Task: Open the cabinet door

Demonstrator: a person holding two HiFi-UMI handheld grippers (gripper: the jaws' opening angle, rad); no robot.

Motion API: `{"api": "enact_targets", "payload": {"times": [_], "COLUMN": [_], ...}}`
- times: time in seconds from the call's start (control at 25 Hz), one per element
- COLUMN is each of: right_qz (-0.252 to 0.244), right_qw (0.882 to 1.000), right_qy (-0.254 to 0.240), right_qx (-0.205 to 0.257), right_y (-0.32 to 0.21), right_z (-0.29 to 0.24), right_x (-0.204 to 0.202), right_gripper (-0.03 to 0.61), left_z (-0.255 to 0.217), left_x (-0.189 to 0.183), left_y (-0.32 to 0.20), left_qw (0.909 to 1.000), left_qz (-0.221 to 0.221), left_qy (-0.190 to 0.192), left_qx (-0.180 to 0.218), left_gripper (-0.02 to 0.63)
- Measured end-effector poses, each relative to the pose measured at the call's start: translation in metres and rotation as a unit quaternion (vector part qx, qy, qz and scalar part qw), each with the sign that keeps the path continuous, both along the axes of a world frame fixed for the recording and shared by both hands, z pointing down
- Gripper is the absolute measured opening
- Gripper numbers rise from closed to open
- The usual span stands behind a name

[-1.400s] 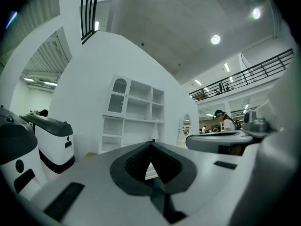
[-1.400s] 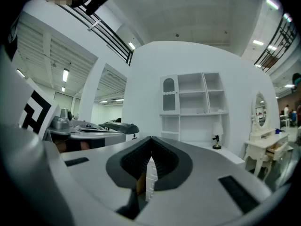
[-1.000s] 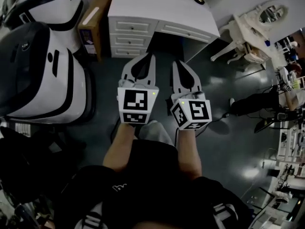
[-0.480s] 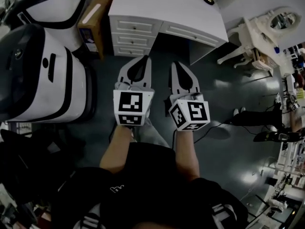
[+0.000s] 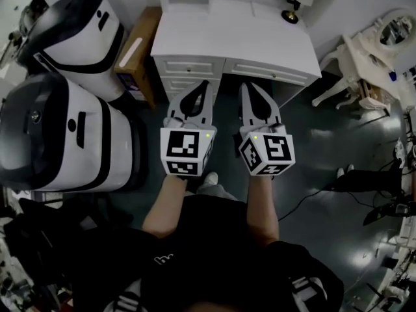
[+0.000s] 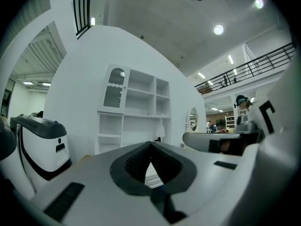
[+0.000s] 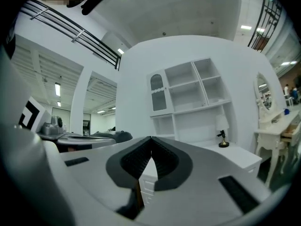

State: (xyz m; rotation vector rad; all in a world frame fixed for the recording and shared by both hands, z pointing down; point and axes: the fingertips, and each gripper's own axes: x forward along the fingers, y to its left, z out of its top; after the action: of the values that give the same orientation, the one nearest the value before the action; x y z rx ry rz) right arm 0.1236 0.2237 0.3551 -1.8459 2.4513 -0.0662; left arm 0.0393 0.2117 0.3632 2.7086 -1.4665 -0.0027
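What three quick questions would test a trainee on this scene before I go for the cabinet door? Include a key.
1. True or false: the left gripper and the right gripper both have their jaws together with nothing between them.
2. In the right gripper view, where in the white shelf unit is the arched, glass-panelled white cabinet door? A upper left; B lower right; C bottom centre.
3. Fill in: in the head view, the small white-shaded lamp with a dark base stands at the back ___ corner of the white wooden desk.
Key: 1 true; 2 A; 3 right.
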Motion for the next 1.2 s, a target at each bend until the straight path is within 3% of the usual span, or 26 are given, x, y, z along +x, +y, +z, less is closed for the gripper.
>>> {"api": "enact_targets", "payload": {"times": [0.68,0.8,1.2], "right_qz": [-0.072,-0.08,-0.085], "right_qw": [0.997,0.996,0.996], "right_qy": [0.012,0.016,0.014], "right_qx": [0.026,0.046,0.035], "right_y": [-0.09,-0.113,-0.206], "right_z": [-0.022,-0.028,-0.008], "right_x": [-0.005,-0.012,-0.002], "right_gripper": [0.02,0.02,0.02], "left_z": [-0.008,0.0,0.005], "left_x": [0.003,0.001,0.002], "left_y": [-0.089,-0.116,-0.208], "left_qw": [0.9965,0.9958,0.9944], "left_qz": [-0.073,-0.081,-0.094], "left_qy": [0.035,0.037,0.044], "left_qx": [0.016,0.021,0.023], "left_gripper": [0.005,0.005,0.005]}}
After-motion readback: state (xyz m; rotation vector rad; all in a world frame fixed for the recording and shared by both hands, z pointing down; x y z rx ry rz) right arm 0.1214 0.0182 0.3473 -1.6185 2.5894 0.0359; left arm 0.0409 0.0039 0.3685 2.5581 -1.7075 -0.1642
